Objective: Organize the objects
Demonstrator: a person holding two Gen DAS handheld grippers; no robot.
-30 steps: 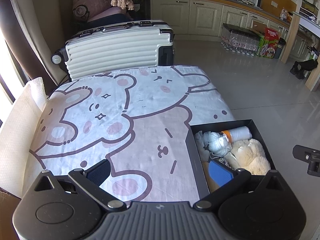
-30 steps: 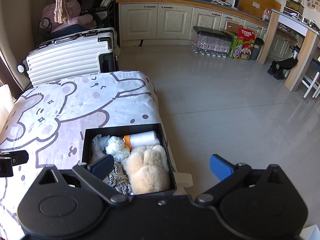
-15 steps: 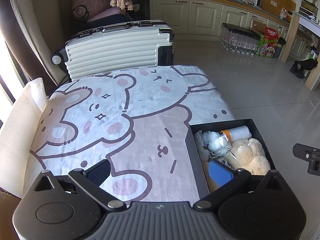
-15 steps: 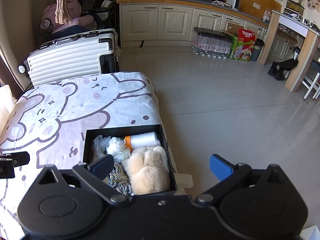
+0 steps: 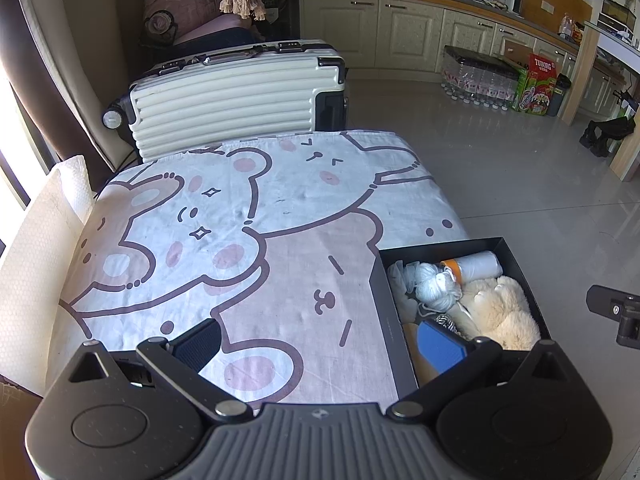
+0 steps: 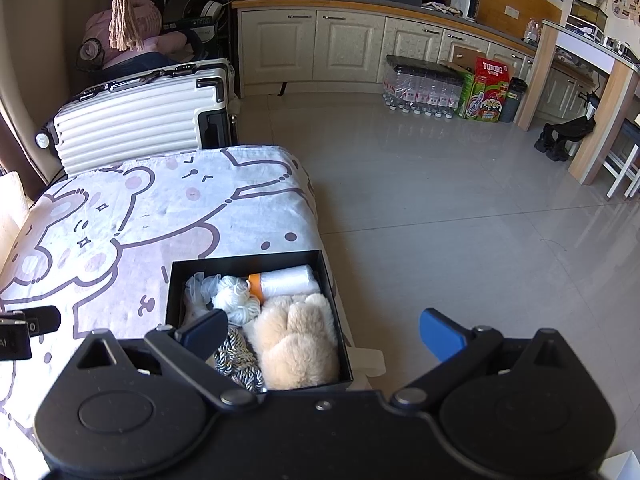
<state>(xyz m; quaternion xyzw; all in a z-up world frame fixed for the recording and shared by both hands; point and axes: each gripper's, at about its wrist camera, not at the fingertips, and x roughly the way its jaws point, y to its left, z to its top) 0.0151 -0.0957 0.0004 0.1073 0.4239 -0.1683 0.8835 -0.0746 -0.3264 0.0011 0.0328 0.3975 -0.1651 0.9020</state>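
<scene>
A black open box (image 5: 385,292) (image 6: 173,292) sits at the right edge of a table with a bear-print cloth (image 5: 224,240) (image 6: 120,224). It holds a cream plush toy (image 5: 500,312) (image 6: 296,340), a white yarn ball (image 5: 436,290) (image 6: 236,300), a white roll with an orange cap (image 5: 478,264) (image 6: 286,282), white mesh fabric (image 6: 198,290) and a striped cord (image 6: 236,356). My left gripper (image 5: 320,344) is open and empty over the cloth's near edge, left of the box. My right gripper (image 6: 322,332) is open and empty above the box's near right corner.
A white ribbed suitcase (image 5: 236,96) (image 6: 136,120) stands behind the table. A white padded roll (image 5: 36,240) lies along the table's left side. Grey tiled floor (image 6: 460,208) lies to the right, with bottled water and a Tuborg carton (image 6: 486,88) by the cabinets.
</scene>
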